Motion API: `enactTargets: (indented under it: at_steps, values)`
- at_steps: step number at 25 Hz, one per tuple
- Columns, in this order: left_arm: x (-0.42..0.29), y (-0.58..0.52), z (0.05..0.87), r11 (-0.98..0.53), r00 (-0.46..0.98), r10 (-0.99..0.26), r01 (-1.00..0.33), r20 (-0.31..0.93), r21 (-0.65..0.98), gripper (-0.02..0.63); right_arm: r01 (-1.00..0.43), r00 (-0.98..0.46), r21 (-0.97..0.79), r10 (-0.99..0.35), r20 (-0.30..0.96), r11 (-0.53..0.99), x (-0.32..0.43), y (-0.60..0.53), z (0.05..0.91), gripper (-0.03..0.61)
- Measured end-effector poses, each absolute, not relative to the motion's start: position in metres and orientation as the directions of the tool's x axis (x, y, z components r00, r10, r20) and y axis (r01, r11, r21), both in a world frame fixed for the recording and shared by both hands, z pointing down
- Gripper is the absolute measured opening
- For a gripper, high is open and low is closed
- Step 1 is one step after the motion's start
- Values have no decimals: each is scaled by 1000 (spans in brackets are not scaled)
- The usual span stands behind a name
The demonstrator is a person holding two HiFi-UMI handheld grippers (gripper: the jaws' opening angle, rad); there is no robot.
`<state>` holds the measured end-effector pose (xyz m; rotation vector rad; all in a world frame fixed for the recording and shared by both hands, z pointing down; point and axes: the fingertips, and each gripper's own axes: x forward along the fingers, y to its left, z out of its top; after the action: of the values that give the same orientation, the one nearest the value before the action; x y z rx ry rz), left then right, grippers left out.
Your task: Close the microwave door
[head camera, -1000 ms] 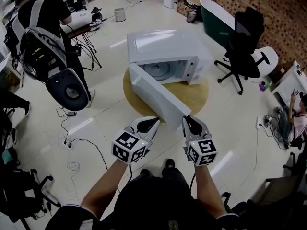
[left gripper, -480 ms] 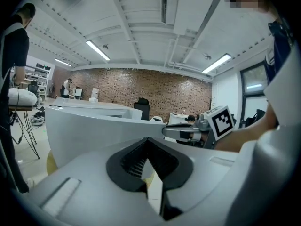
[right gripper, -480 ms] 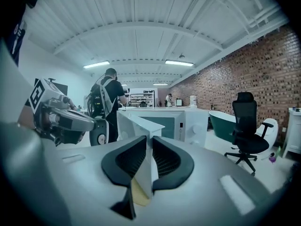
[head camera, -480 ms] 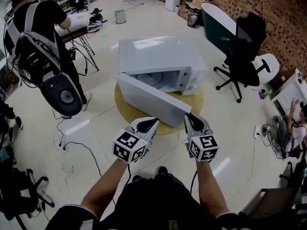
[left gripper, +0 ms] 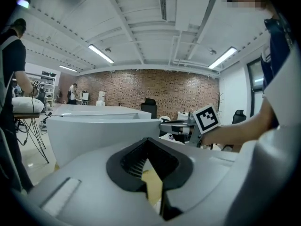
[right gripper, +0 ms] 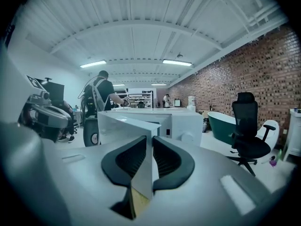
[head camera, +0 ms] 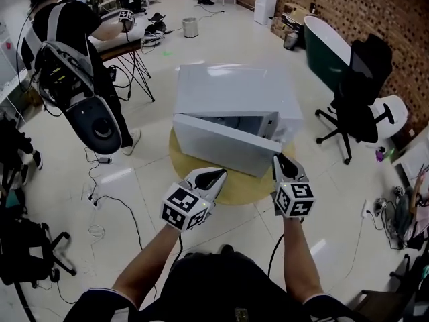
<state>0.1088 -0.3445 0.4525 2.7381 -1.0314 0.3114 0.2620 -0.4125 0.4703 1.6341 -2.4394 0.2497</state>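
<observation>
1. Holding both claws low in front of you, over the near rim of the round wooden bench (head camera: 249,188); the marker cubes (head camera: 184,208) face up in the head view.
2. Your left claw (head camera: 218,174): the jaws meet tip to tip with nothing between them. It hovers over the near-left part of the bench, close in front of the outer face of the microwave door (head camera: 221,145).
3. Your right claw (head camera: 281,157): the jaws are drawn in on the door's free right-hand edge. In the right gripper view that edge stands between them, with one jaw over the outer face and the other round the end.
4. The door is ajar. It is hinged at your left and stands out at a shallow angle, and a wedge of cavity (head camera: 231,121) shows above its top edge.
5. The white microwave (head camera: 234,89) sits on the far half of the bench, with the control side to your right.
6. Beyond: a person (head camera: 67,25) at far left, back to you; a black office chair (head camera: 362,89) at right; a green bathtub (head camera: 327,42) by the brick wall (head camera: 365,5).
</observation>
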Motion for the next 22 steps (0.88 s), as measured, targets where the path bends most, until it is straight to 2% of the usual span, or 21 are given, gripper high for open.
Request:
enactTargets:
  at_steps: [22]
  values:
    - [111, -377, 455, -634, 630, -718, -768, 295, 97, 12, -935, -347, -16, -905, 246, 355, 273, -510, 464, 44]
